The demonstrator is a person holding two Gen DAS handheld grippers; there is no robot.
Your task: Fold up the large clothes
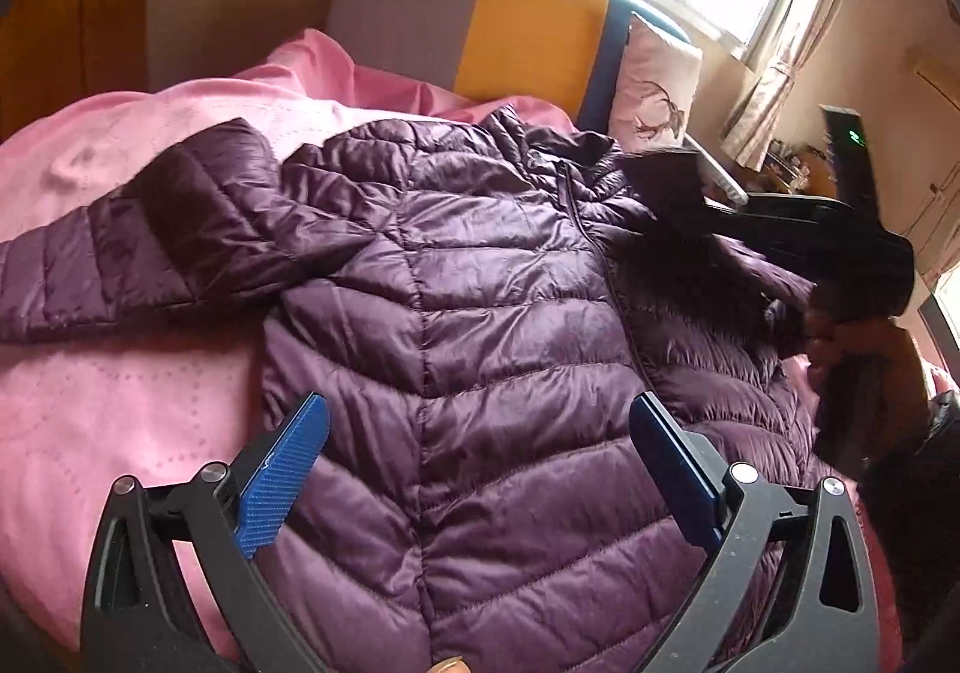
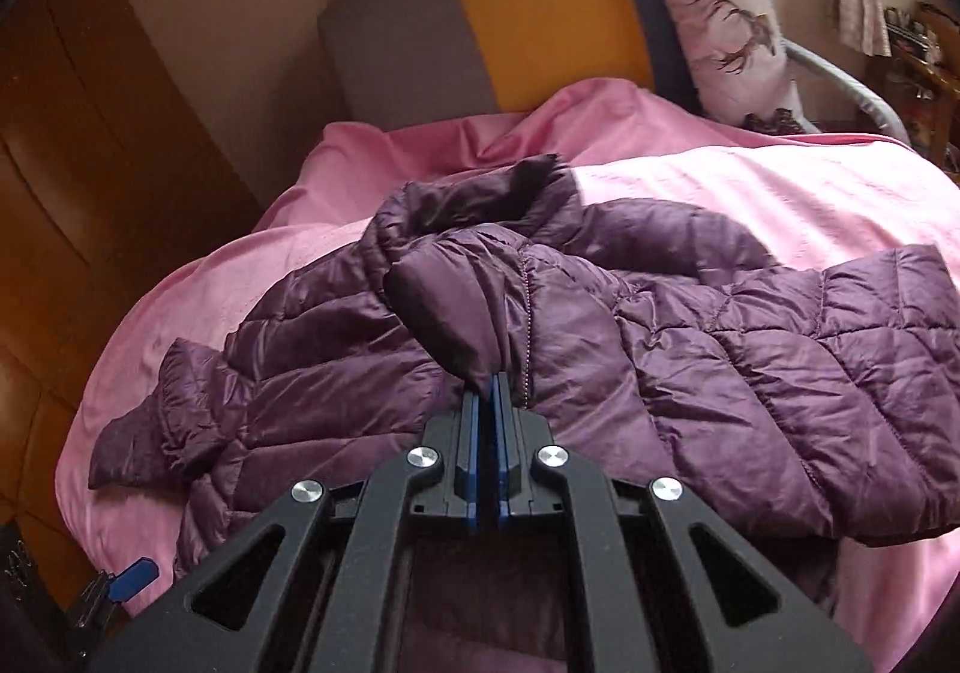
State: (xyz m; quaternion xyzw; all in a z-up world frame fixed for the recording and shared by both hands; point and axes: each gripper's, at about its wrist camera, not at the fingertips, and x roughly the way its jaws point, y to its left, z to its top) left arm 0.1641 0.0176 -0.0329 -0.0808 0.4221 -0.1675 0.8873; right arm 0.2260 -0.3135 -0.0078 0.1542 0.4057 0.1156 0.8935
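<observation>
Purple quilted down jacket (image 1: 480,283) lies front-up across the pink bedspread (image 1: 108,409), one sleeve (image 1: 120,253) trailing toward nine o'clock. Right gripper (image 2: 487,391), fingers pressed together, pinches a fold of the jacket; the slick shell may slip free if pulled sharply. Left gripper (image 1: 480,451), fingers spread wide and empty, restrains nothing, so the body could drag and bunch.

Bare pink bedspread (image 1: 108,421) beside jacket (image 1: 480,313)

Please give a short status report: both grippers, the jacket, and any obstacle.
Left gripper open, empty, above the purple jacket. Right gripper shut on a jacket fold. Jacket spread on the pink bedcover. No obstacle seen.
</observation>
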